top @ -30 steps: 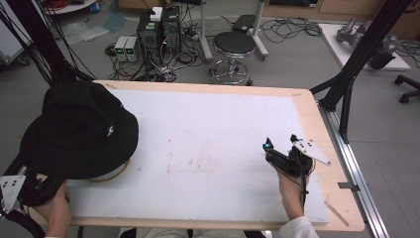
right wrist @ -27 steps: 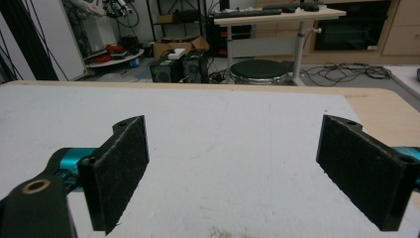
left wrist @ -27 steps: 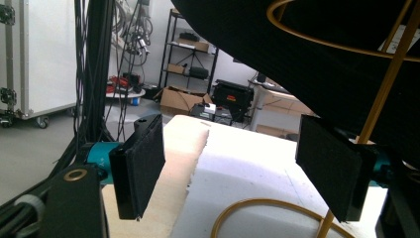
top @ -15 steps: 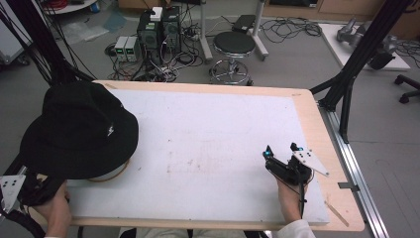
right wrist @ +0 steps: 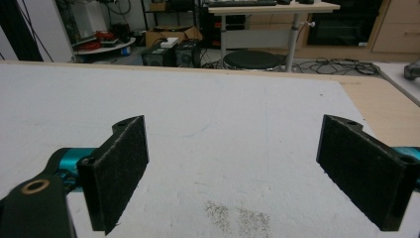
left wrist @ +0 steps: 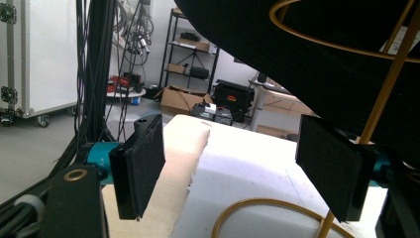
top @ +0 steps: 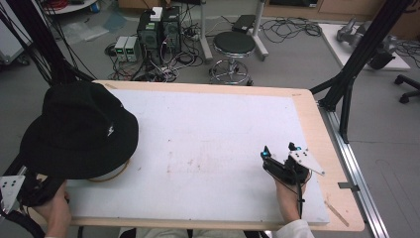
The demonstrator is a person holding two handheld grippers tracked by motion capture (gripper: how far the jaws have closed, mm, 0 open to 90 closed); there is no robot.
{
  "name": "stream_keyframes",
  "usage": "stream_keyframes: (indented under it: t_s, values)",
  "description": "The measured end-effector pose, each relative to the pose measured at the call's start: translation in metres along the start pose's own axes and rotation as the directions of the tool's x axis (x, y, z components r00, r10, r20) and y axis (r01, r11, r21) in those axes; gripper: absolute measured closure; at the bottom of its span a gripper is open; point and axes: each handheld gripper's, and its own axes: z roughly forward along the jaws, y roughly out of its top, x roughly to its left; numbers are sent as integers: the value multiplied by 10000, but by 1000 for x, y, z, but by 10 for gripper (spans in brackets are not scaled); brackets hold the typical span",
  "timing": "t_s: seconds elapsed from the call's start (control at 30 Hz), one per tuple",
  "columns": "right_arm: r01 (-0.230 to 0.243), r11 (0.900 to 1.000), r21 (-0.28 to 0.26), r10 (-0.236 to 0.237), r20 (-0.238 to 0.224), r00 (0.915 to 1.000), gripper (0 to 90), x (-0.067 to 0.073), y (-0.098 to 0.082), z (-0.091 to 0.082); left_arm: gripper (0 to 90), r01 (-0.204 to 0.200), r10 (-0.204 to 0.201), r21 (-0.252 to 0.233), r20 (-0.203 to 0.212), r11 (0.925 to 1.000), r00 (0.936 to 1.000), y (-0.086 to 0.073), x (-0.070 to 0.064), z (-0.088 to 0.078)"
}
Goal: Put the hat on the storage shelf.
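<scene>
Overhead, a black hat [top: 79, 130] sits on a gold wire stand [top: 116, 172] at the table's [top: 208, 124] left edge. Left claw [left wrist: 237, 171]: released beneath the brim; likely best gripped gently. Right claw [right wrist: 247, 171]: released, over bare mat.

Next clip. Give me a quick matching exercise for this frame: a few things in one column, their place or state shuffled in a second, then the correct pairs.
Things:
1. black hat
2. right gripper
3. round stool
4. left gripper

Place or state:
A. on the floor beyond the table's far edge
B. open, beneath the hat's brim
C. on a gold wire stand at the table's left
D. open, above the white mat, near right

Pairs: 1-C, 2-D, 3-A, 4-B
</scene>
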Motion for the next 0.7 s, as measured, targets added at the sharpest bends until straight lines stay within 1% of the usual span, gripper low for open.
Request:
stream_keyframes:
  t_s: [0.2, 0.23, 0.4, 0.5, 0.7]
  values:
    - [-50, 9997, 244, 50, 6, 10000, 119, 2, -1, 3, 274, 2, -2, -4, 16, 10000, 10000, 0, 0, -1]
    - [37, 9998, 206, -37, -5, 10000, 118, 2, -1, 3, 274, 8, -8, 4, 16, 10000, 10000, 0, 0, -1]
    - [63, 9997, 237, -64, 25, 10000, 119, 2, -1, 2, 273, 27, -27, 15, 20, 10000, 10000, 0, 0, -1]
    - [99, 9993, 353, -100, 27, 9999, 118, 2, -2, 3, 273, 19, -19, 16, 42, 10000, 10000, 0, 0, -1]
    - [51, 9990, 440, -50, -19, 10000, 118, 3, -3, 2, 273, 23, -23, 43, 47, 10000, 10000, 0, 0, 0]
